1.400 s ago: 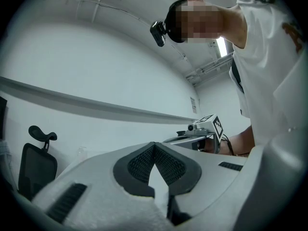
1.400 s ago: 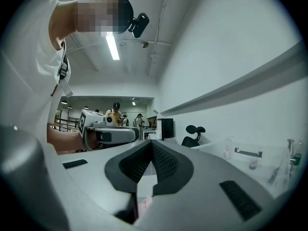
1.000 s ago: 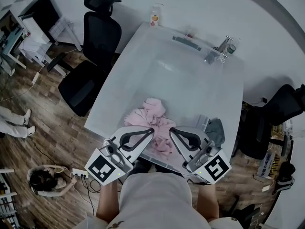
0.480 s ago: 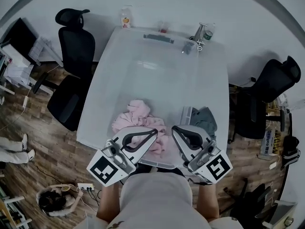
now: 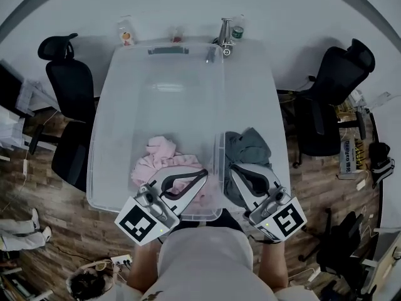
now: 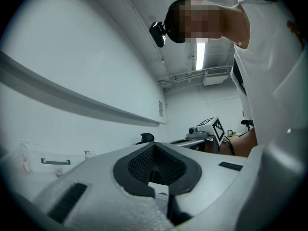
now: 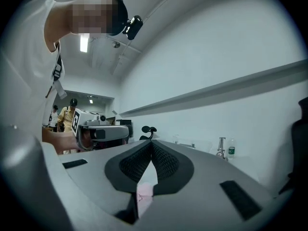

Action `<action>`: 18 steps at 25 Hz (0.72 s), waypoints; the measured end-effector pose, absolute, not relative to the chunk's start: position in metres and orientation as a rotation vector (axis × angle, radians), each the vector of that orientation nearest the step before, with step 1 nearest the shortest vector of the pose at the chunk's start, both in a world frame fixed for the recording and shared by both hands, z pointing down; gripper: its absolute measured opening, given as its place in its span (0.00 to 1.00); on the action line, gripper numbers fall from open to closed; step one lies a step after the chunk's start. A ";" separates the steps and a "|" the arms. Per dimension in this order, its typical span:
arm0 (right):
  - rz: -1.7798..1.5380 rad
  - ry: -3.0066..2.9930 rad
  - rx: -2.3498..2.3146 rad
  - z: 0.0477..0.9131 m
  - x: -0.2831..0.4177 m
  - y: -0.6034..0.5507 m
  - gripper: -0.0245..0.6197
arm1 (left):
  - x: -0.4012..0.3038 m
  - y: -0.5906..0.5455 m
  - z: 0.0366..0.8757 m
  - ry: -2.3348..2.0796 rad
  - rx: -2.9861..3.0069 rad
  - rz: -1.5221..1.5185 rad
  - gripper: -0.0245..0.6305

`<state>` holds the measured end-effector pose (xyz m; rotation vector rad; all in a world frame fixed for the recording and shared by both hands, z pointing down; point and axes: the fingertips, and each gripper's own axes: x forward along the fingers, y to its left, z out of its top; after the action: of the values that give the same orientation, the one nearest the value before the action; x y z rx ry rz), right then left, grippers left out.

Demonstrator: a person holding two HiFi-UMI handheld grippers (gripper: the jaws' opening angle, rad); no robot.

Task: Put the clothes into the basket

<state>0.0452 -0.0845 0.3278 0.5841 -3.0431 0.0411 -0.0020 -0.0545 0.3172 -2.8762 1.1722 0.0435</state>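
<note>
Close to my body, at the near edge of the table (image 5: 276, 105), I hold both tools level and pointing away from me. The left gripper (image 5: 203, 173) has its jaws pressed together with nothing between them, and its own view shows the ribbed pads meeting at the tip (image 6: 154, 147). The right gripper (image 5: 230, 170) is closed and empty too (image 7: 152, 144). Only a sliver of pink shows past its tips, well beyond the pads.

Just ahead of the left gripper, the pink clothes (image 5: 161, 158) already lie bunched inside the clear plastic basket (image 5: 100, 137), near its front wall. Just ahead of the right gripper, a grey-green garment (image 5: 247, 146) lies on the table outside the basket, right beside its right wall. By my reckoning that piece is what remains.

The main risk is going in with the right jaws as they are. Closed tips would only shove the cloth along the table or bunch it against the basket wall. The right gripper covers the garment's near edge in the head view, so I could also pinch a thin fold. Then it might slip free, or a trailing end might snag on the rim as I lift it over.
</note>
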 end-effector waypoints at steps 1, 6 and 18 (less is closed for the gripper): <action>0.044 -3.036 0.609 0.329 0.051 -0.087 0.05 | 0.003 -0.057 0.318 1.151 -2.886 0.035 0.04; 0.062 -2.995 0.725 0.336 0.078 -0.097 0.05 | 0.027 -0.069 0.323 1.045 -2.928 0.005 0.04; 0.085 -2.879 0.892 0.363 0.119 -0.118 0.05 | 0.071 -0.090 0.336 0.848 -2.964 -0.079 0.04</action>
<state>0.1190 -0.1184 0.3631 0.8919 -2.8789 0.0851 0.0714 -0.0897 0.3357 -2.9640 0.8480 -0.0792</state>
